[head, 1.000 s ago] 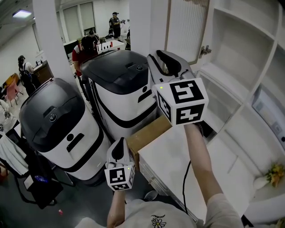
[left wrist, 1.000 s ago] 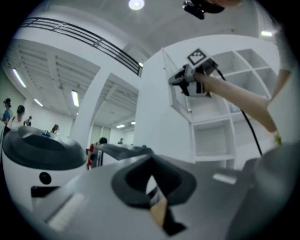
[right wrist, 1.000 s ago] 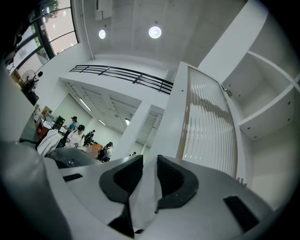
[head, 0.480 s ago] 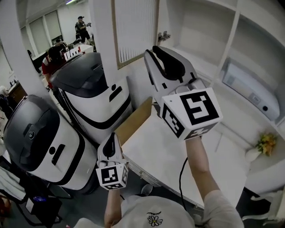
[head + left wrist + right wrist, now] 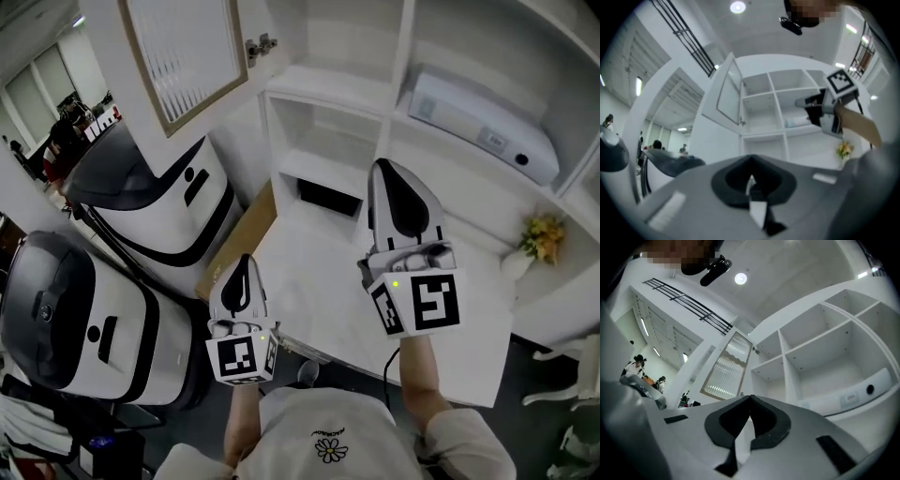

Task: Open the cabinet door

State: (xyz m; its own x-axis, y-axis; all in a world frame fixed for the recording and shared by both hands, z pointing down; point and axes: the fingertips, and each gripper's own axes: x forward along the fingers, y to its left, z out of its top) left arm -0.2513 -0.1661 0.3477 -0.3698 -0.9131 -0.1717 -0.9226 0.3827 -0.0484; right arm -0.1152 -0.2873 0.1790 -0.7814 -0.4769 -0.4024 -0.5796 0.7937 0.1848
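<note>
So the door point(image 5: 183, 56) is already hanging wide open, up ahead and off to the left of the left gripper point(image 5: 242, 262), and even further left of the right gripper point(image 5: 384, 169). Neither one is anywhere near it, both are well apart from it and hovering over the counter point(image 5: 319, 281). Both grippers have their jaws pinched fully together with nothing between them, so zero hold on anything. Straight ahead of the right gripper you've just got the bare shelves point(image 5: 328, 94) that the door normally covers, and the hinge point(image 5: 260, 44) sits at the door's right edge from where the tools are. As for how it'd handle, my guess is it's pretty light: a thin wood-look frame around a ribbed pane, stiff, and it should swing easily on that hinge without much push. The pane looks like glass or plastic, so I'd treat it as the fragile bit and keep the jaws off it. I can't spot a knob or handle, so I'd pinch the frame on the free edge, the side furthest from the hinge, where you get the most leverage. The painted frame could be a bit slippery, so grip it square on.
</note>
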